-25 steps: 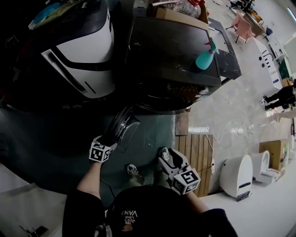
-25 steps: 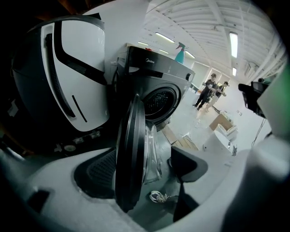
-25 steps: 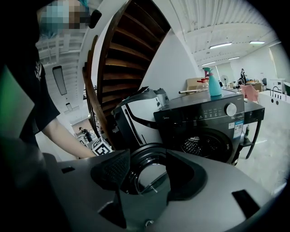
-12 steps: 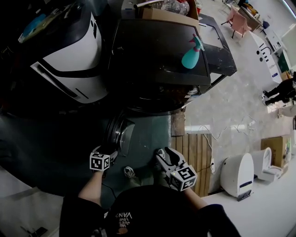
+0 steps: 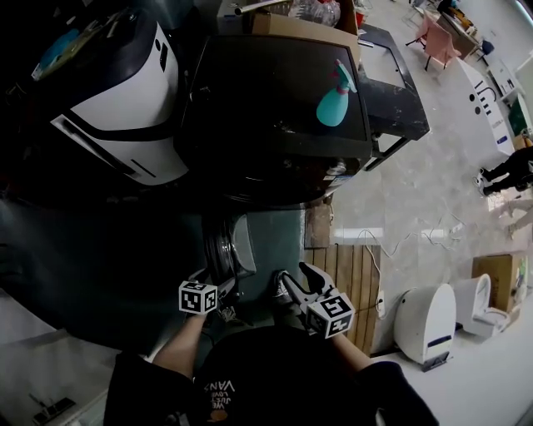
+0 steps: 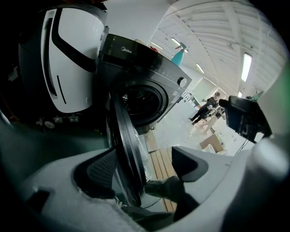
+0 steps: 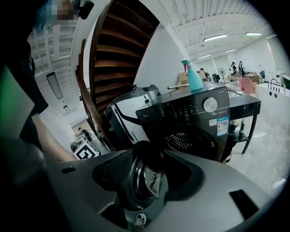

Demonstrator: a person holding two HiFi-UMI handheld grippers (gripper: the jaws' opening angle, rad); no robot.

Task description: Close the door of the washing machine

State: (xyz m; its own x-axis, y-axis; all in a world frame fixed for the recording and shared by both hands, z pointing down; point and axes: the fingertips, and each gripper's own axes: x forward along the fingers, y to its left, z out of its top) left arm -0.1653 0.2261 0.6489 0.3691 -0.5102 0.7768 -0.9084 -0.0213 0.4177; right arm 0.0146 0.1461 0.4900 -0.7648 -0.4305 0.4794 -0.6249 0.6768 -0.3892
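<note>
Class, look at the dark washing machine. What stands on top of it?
A teal spray bottle stands on the washing machine. A cardboard box sits along its back edge. The box covers whatever is behind it.

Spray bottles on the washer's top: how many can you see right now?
1: a teal spray bottle stands on the washing machine, toward the right edge of its top in the head view. The cardboard box behind the machine could hide others.
</note>
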